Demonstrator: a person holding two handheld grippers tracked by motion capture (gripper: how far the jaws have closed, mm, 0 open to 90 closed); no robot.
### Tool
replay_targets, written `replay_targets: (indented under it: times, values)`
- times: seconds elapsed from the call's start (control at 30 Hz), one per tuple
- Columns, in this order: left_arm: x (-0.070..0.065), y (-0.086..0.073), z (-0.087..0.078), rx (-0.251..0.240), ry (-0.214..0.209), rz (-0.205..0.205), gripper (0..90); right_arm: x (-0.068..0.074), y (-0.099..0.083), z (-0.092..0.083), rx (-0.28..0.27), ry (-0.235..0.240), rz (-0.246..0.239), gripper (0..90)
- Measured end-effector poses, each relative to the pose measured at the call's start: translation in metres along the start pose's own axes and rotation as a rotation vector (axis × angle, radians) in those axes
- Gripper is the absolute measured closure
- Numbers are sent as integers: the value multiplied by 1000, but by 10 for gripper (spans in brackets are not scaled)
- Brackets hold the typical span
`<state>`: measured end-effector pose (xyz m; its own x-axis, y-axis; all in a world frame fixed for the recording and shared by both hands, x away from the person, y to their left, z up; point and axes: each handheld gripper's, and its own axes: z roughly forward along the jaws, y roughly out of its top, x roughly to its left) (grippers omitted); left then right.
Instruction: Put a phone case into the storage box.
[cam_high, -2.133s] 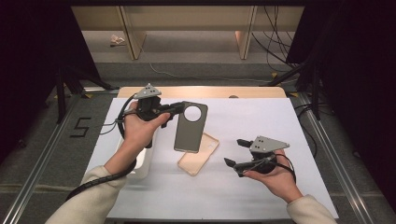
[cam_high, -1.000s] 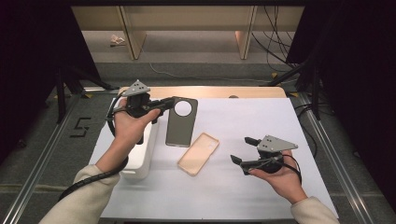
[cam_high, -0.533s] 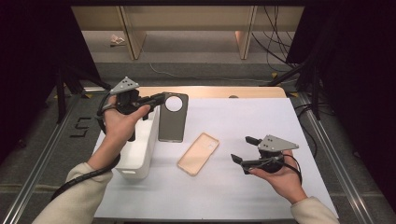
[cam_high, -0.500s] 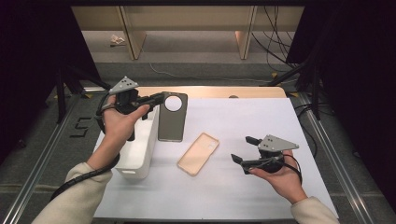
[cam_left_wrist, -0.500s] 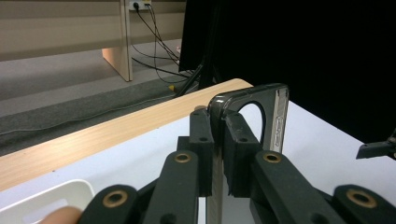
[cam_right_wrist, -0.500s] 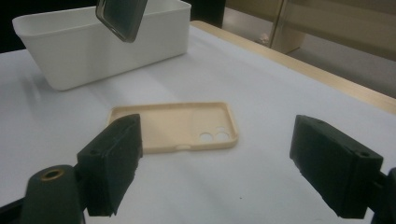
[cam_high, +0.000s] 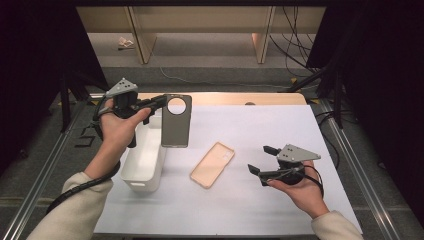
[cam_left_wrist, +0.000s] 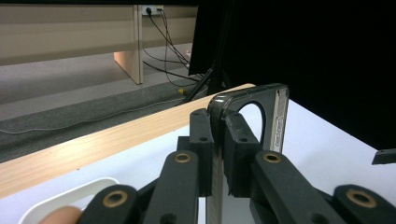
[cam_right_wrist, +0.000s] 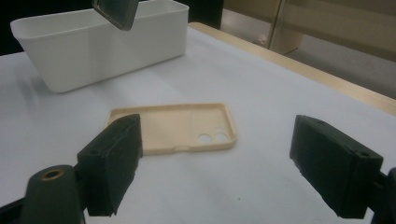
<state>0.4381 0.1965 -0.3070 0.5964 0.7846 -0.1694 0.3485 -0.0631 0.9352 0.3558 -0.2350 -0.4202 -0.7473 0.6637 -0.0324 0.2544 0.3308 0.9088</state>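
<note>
left gripper (cam_high: 159, 102): jaws clamped on the top edge of a dark phone case (cam_high: 175, 121), which hangs upright in the air beside the white bin (cam_high: 145, 161); likely light, thin, slightly flexible, slippery, best pinched at the rim. right gripper (cam_high: 260, 161): jaws wide apart, empty, near the beige phone case (cam_high: 212, 164) lying flat on the table (cam_high: 280, 125).

The white bin (cam_high: 145, 160) blocks the counter's (cam_high: 260, 120) left side; the grey phone case (cam_high: 176, 122) hangs above its right rim. The beige phone case (cam_high: 212, 164) lies mid-counter. Far, near and right stretches lie open.
</note>
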Motion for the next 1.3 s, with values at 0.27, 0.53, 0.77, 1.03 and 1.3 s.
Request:
replay_targets:
  times: [0.27,0.53,0.77,1.03,1.3]
  values:
    - [8,4,-6,-7,19,3,829,0,0,0,2,0,3,182]
    - [19,7,-13,-19,34,-6,828,0,0,0,-4,-2,7,183]
    - [27,8,-17,-26,48,-13,829,0,0,0,-2,-5,9,183]
    - [35,8,-20,-28,64,-18,828,-1,-1,0,-1,-4,9,183]
    - [43,10,-23,-28,87,-16,829,-1,-1,0,-3,-5,14,184]
